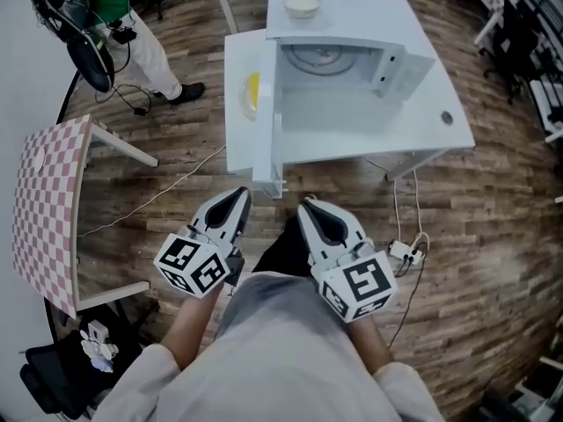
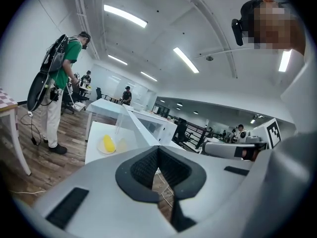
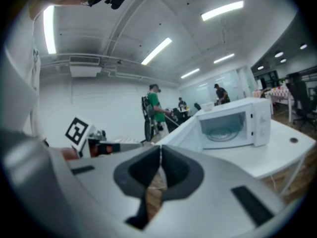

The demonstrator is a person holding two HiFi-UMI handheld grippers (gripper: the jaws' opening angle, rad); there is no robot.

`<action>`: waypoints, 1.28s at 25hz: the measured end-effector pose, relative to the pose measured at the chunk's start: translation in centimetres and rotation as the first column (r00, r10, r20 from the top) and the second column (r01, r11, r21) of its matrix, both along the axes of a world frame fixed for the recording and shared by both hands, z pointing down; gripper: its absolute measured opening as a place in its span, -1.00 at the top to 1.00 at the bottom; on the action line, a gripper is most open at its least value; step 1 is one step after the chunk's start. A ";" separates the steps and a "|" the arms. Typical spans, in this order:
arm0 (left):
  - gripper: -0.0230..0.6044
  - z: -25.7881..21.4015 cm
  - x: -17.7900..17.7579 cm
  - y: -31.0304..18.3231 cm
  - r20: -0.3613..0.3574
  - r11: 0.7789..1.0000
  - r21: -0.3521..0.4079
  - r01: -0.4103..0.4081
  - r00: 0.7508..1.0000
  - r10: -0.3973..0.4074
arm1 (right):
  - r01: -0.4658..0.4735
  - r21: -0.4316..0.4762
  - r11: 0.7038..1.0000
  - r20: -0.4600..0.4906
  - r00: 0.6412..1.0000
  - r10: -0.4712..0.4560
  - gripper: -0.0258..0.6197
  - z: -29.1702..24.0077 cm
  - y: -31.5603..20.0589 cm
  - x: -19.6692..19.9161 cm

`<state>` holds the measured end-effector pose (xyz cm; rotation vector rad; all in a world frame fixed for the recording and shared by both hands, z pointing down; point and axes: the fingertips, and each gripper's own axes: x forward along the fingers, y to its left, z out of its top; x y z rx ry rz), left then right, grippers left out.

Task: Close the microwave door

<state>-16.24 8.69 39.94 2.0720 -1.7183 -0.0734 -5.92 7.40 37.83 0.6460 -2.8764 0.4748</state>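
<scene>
A white microwave (image 1: 339, 55) stands on a white table (image 1: 352, 143) with its door (image 1: 266, 143) swung wide open toward me, edge-on at the table's front left. The turntable shows inside the cavity. My left gripper (image 1: 240, 195) and right gripper (image 1: 306, 207) hover side by side over the floor just short of the table's front edge, both shut with nothing between the jaws. The left gripper (image 2: 158, 151) looks past the open door (image 2: 132, 129). The right gripper (image 3: 161, 151) faces the open microwave (image 3: 233, 126) from a distance.
A yellow item on a plate (image 1: 252, 93) lies on the table left of the door. A bowl (image 1: 301, 5) rests on the microwave. A checkered table (image 1: 40, 209) stands at left, a person in green (image 1: 110, 3) beyond. Cables and a power strip (image 1: 405, 251) lie on the floor at right.
</scene>
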 end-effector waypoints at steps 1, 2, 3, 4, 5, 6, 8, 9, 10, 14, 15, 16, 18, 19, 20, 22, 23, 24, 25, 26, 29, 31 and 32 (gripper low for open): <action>0.89 0.2 -0.1 -0.2 0.001 1.000 -0.004 0.002 1.000 -0.002 | -0.003 -0.002 1.000 0.001 1.000 0.003 0.85 0.0 -0.2 0.0; 0.89 0.3 -0.2 -0.3 0.002 1.000 -0.009 0.004 1.000 -0.004 | -0.006 -0.005 1.000 0.002 1.000 0.006 0.85 0.0 -0.4 0.1; 0.89 0.5 -0.3 -0.5 0.004 1.000 -0.012 0.007 1.000 -0.007 | -0.007 -0.008 1.000 0.003 1.000 0.007 0.85 0.0 -0.6 0.1; 0.89 0.6 -0.4 -0.7 0.006 1.000 -0.015 0.011 1.000 -0.011 | -0.008 -0.011 1.000 0.004 1.000 0.008 0.85 0.0 -0.8 0.2; 0.89 0.7 -0.6 -0.9 0.009 1.000 -0.019 0.015 1.000 -0.015 | -0.009 -0.013 1.000 0.005 1.000 0.009 0.85 0.1 -0.9 0.2; 0.89 0.9 -0.8 -1.0 0.013 1.000 -0.024 0.021 1.000 -0.020 | -0.010 -0.015 1.000 0.005 1.000 0.010 0.85 0.1 -1.1 0.3; 0.89 1.2 -1.2 -1.3 0.022 0.999 -0.035 0.032 0.999 -0.031 | -0.013 -0.020 1.000 0.005 1.000 0.014 0.85 0.2 -1.3 0.5; 0.89 1.4 -1.4 -1.4 0.026 0.999 -0.040 0.036 0.999 -0.035 | -0.016 -0.023 1.000 0.005 1.000 0.016 0.85 0.3 -1.4 0.6; 0.89 1.5 -1.5 -1.5 0.029 0.998 -0.045 0.038 0.999 -0.037 | -0.019 -0.025 0.999 0.006 1.000 0.019 0.85 0.3 -1.5 0.7; 0.89 2.2 -1.4 -2.1 0.024 0.998 -0.059 0.037 0.999 -0.036 | -0.025 -0.035 0.999 0.006 1.000 0.025 0.85 0.6 -2.0 1.1; 0.89 2.4 -1.3 -2.2 0.024 0.997 -0.062 0.037 0.999 -0.036 | -0.026 -0.038 0.999 0.005 1.000 0.026 0.85 0.7 -2.1 1.2; 0.89 2.6 -1.3 -2.2 0.025 0.997 -0.064 0.038 0.999 -0.037 | -0.028 -0.040 0.999 0.004 1.000 0.028 0.85 0.8 -2.2 1.2; 0.89 2.7 -1.3 -2.4 0.026 0.997 -0.065 0.041 0.999 -0.039 | -0.032 -0.044 0.999 0.003 0.999 0.032 0.85 0.9 -2.4 1.4; 0.89 2.7 -1.2 -2.5 0.024 0.997 -0.065 0.041 0.999 -0.040 | -0.034 -0.046 0.998 0.002 0.999 0.034 0.85 1.0 -2.5 1.5; 0.89 2.7 -1.2 -2.6 0.022 0.997 -0.066 0.040 0.999 -0.039 | -0.036 -0.047 0.998 0.001 0.999 0.037 0.85 0.9 -2.7 1.6; 0.89 2.7 -1.0 -2.8 0.016 0.997 -0.067 0.035 0.999 -0.034 | -0.041 -0.050 0.998 0.000 0.999 0.041 0.85 0.9 -3.0 1.8; 0.89 2.7 -0.9 -3.0 0.016 0.997 -0.067 0.031 0.999 -0.030 | -0.043 -0.052 0.998 0.001 0.999 0.043 0.85 0.9 -3.1 1.9; 0.89 2.7 -0.8 -3.1 0.018 0.997 -0.068 0.026 1.000 -0.025 | -0.045 -0.053 0.998 0.002 0.999 0.045 0.85 0.8 -3.2 1.9; 0.89 2.7 -0.6 -3.2 0.021 0.997 -0.068 0.021 1.000 -0.020 | -0.046 -0.053 0.998 0.003 0.999 0.047 0.85 0.8 -3.3 2.0; 0.89 2.8 -0.5 -3.3 0.023 0.997 -0.069 0.015 1.000 -0.014 | -0.048 -0.052 0.997 0.004 0.999 0.049 0.85 0.8 -3.3 2.1; 0.89 2.8 0.0 -3.6 0.027 0.997 -0.072 -0.003 1.000 0.005 | -0.057 -0.054 0.997 0.004 0.998 0.057 0.85 0.8 -3.4 2.4; 0.89 2.9 0.4 -3.8 0.030 0.997 -0.073 -0.010 0.999 0.013 | -0.064 -0.063 0.996 0.001 0.998 0.064 0.85 1.1 -3.5 2.7; 0.89 2.9 0.6 -3.8 0.029 0.997 -0.074 -0.014 0.999 0.016 | -0.068 -0.068 0.995 -0.002 0.998 0.068 0.85 1.2 -3.6 2.8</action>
